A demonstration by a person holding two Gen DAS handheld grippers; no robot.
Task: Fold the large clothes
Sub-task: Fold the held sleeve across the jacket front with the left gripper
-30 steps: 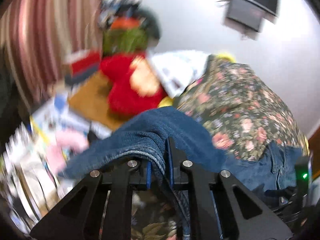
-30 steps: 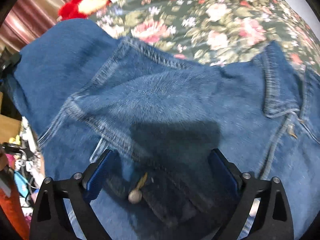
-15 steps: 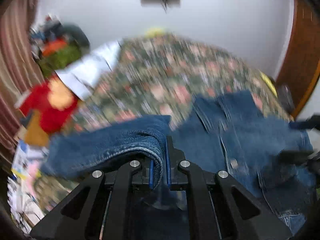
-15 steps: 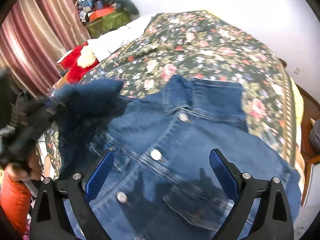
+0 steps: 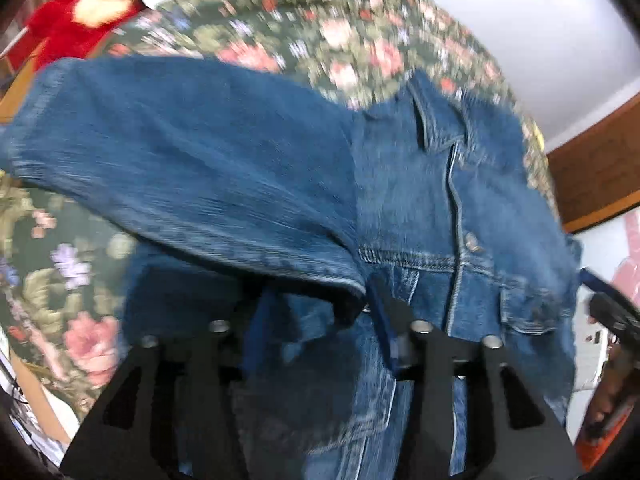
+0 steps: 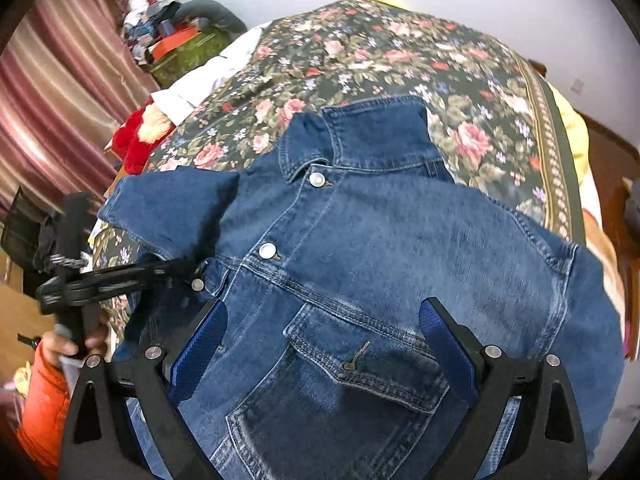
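Observation:
A blue denim jacket lies front up, buttoned, on the flowered bed. Its left sleeve is laid across toward the chest. The left gripper points down at the sleeve's cuff. Its jaws are opening, and the cuff hangs loose between the blue pads without being pressed. In the right wrist view the left gripper sits at the jacket's left edge, held by a hand in an orange sleeve. The right gripper hovers wide open over the chest pocket, holding nothing.
The flowered bedspread runs to the far wall. A red plush toy, a white cloth and a green box with clutter sit at the bed's left side. A striped curtain hangs left. Brown wood stands right.
The left gripper carried the sleeve across over the jacket front, tipped downward, and its jaws came apart from the cuff. The right gripper pulled back and up from the jacket, staying open.

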